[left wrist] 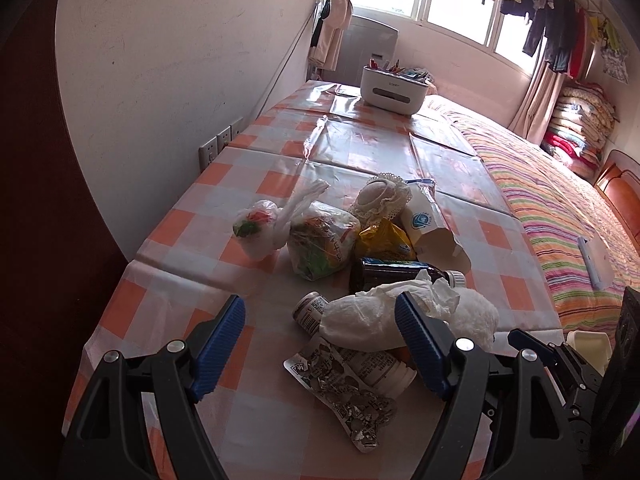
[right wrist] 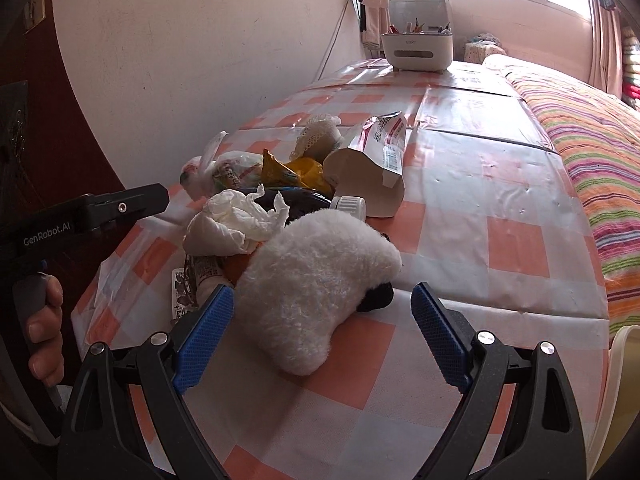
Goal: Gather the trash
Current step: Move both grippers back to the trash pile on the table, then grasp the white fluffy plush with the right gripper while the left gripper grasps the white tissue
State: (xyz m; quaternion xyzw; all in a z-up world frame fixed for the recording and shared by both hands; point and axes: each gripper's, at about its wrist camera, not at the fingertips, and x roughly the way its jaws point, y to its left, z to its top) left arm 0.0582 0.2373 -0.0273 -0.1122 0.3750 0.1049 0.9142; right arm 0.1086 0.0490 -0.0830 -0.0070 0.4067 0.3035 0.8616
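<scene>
A heap of trash lies on the checked tablecloth (left wrist: pixel 192 248): a crumpled white tissue (left wrist: pixel 372 312), a fluffy white pad (right wrist: pixel 316 284), a foil pill blister (left wrist: pixel 344 384), small bottles (left wrist: pixel 312 308), a dark bottle (left wrist: pixel 392 272), a yellow wrapper (left wrist: pixel 384 240), a torn paper cup (left wrist: pixel 432 232) and tied plastic bags (left wrist: pixel 320 240). My left gripper (left wrist: pixel 320 344) is open, its jaws around the tissue and blister. My right gripper (right wrist: pixel 322 336) is open, its jaws either side of the fluffy pad. The left gripper's body (right wrist: pixel 120 208) shows at the left of the right wrist view.
A white organiser box (left wrist: pixel 390 88) stands at the table's far end. A wall with sockets (left wrist: pixel 220 140) runs along the left. A bed with a striped cover (left wrist: pixel 560 216) lies to the right. A cream bin rim (right wrist: pixel 624 360) sits by the table's right front corner.
</scene>
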